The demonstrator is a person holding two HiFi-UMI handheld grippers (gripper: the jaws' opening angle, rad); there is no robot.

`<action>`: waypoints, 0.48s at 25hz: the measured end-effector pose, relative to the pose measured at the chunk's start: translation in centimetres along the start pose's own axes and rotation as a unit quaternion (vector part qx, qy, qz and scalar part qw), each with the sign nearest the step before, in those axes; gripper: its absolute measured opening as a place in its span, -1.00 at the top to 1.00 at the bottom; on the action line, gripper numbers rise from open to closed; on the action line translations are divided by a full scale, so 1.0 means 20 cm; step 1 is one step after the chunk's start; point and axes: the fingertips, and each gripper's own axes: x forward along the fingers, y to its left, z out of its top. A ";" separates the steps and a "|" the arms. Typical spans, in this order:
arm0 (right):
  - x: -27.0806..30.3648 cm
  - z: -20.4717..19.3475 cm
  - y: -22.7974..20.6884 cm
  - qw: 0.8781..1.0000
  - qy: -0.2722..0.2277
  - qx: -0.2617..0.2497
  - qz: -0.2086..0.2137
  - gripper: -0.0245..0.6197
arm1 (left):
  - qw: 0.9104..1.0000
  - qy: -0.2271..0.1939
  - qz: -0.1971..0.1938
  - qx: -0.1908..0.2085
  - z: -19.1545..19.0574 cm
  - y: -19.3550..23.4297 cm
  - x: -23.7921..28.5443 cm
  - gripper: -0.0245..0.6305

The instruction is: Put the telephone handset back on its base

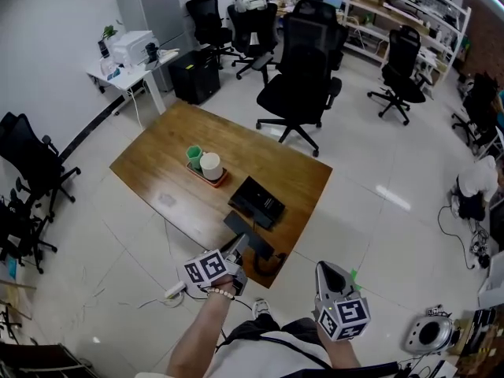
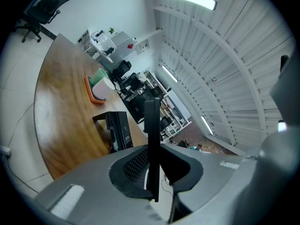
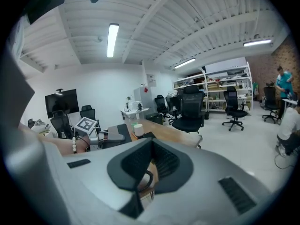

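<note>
My left tool (image 1: 239, 252) is clenched tight on the handset (image 1: 253, 239), right at the near edge of the worktop (image 1: 173, 164), at six o'clock from the black base (image 1: 257, 201) and just beside it. My right tool (image 1: 329, 272) is pinched together on nothing, off the worktop at four o'clock from the base.

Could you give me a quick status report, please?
Left gripper shut on handset, over table's near edge. Right gripper shut, empty, off the table. Base just beyond handset, nothing between.
</note>
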 end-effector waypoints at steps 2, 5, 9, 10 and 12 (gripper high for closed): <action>0.03 0.00 0.00 1.000 0.003 0.000 0.003 0.92 | 1.000 0.000 0.001 -0.002 0.00 0.04 0.04 0.72; 0.07 -0.02 -0.02 1.000 0.009 -0.001 0.006 0.92 | 1.000 -0.002 0.007 -0.011 -0.01 0.11 0.09 0.72; 0.15 0.00 -0.04 1.000 0.017 -0.005 0.016 0.92 | 1.000 -0.006 0.013 -0.025 0.01 0.16 0.16 0.72; 0.17 0.01 -0.05 1.000 0.018 -0.006 0.020 0.92 | 1.000 -0.007 0.012 -0.028 0.02 0.17 0.18 0.72; 0.21 0.03 -0.05 0.999 0.019 -0.008 0.026 0.92 | 0.999 -0.009 0.007 -0.033 0.02 0.20 0.21 0.72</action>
